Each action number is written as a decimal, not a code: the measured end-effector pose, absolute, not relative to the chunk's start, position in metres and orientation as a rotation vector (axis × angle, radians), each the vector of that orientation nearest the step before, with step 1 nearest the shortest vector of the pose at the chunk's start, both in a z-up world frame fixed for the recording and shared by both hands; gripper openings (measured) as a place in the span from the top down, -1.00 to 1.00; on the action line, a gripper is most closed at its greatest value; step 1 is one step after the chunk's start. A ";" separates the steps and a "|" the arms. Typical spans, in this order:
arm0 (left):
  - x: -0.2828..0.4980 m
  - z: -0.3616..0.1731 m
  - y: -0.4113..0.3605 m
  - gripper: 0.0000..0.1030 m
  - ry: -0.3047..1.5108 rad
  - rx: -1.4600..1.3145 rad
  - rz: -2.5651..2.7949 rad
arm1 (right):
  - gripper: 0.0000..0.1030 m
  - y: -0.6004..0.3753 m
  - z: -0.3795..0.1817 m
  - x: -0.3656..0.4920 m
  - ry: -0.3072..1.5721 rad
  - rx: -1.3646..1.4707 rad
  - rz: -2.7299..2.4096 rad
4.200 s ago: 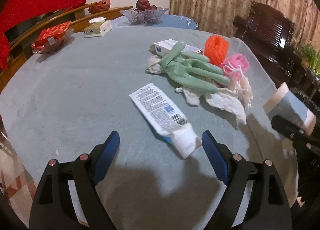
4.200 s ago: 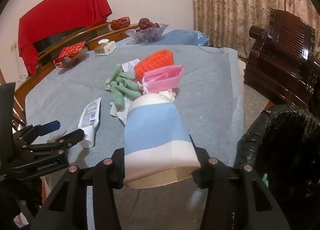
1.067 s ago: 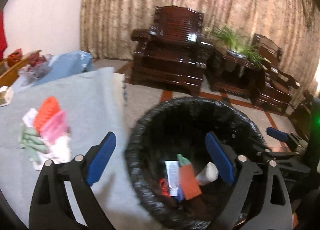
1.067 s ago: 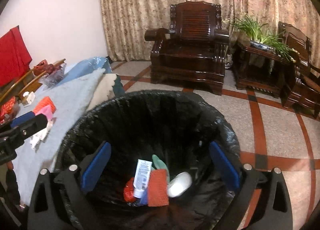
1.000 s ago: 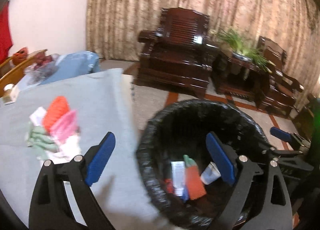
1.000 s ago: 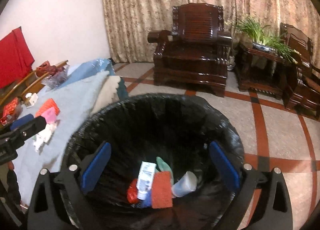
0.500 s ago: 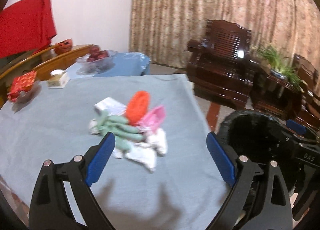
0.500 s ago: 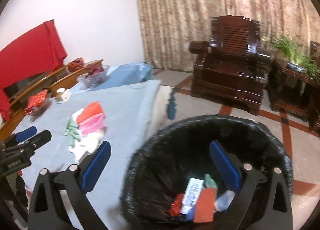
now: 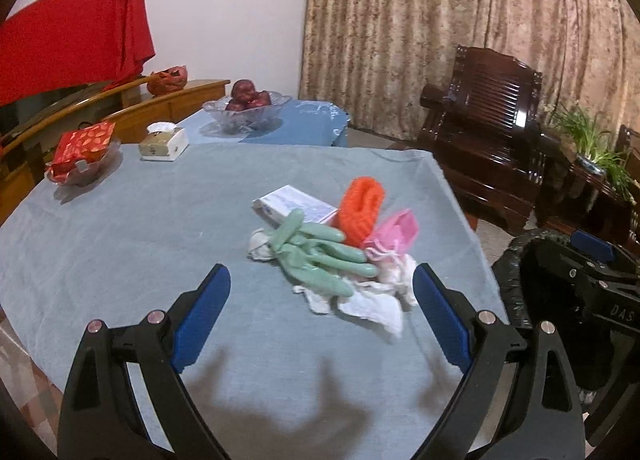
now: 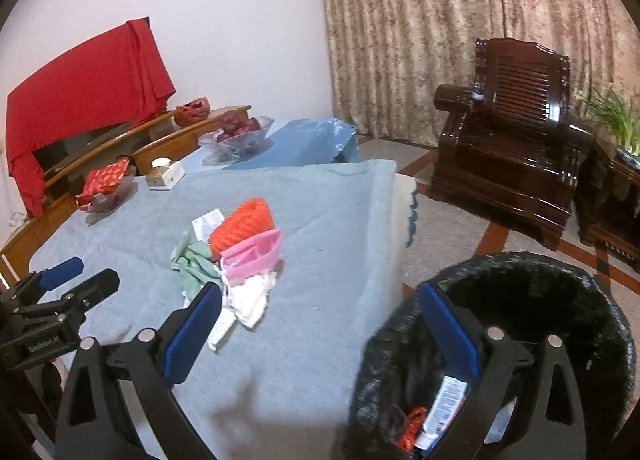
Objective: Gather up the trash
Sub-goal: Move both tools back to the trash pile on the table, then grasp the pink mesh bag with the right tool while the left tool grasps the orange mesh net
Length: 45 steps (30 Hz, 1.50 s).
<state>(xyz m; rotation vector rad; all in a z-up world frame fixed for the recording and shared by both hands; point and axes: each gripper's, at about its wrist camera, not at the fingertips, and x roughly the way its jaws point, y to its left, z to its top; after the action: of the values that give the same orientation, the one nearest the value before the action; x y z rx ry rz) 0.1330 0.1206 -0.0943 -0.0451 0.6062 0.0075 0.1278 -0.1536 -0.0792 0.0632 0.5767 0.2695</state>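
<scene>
Left wrist view: the bench (image 9: 120, 227) in grey-blue cloth carries the trash pile (image 9: 332, 248); my left fingers (image 9: 320, 312) gape empty just short of it, so I judge a fresh pick begins

Right wrist view: my right fingers (image 10: 320, 328) hang wide, empty, by the bin (image 10: 560, 300), which holds some trash

A green glove (image 9: 320, 256), orange sponge (image 9: 360, 209), pink pouch (image 9: 394, 236) and crumpled tissues (image 9: 372, 300) lie heaped together.
</scene>
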 end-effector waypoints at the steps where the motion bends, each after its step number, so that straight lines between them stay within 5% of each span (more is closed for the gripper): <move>1: 0.134 -0.096 0.123 -0.75 0.609 -0.045 0.014 | -0.88 -0.150 -0.081 0.130 0.579 0.060 0.274; 40: 0.216 -0.147 0.169 -0.74 0.659 -0.059 0.075 | -0.69 -0.063 -0.143 0.244 0.730 0.035 0.357; 43: 0.222 -0.151 0.166 -0.74 0.665 -0.058 0.070 | -0.53 -0.059 -0.151 0.251 0.766 0.039 0.391; 45: 0.224 -0.153 0.165 -0.74 0.669 -0.060 0.066 | -0.26 -0.057 -0.155 0.254 0.789 0.044 0.415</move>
<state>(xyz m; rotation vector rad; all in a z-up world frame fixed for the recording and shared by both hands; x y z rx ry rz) 0.2243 0.1649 -0.1530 -0.0602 0.6690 0.0664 0.2543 -0.0568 -0.1552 0.0440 0.7892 0.4154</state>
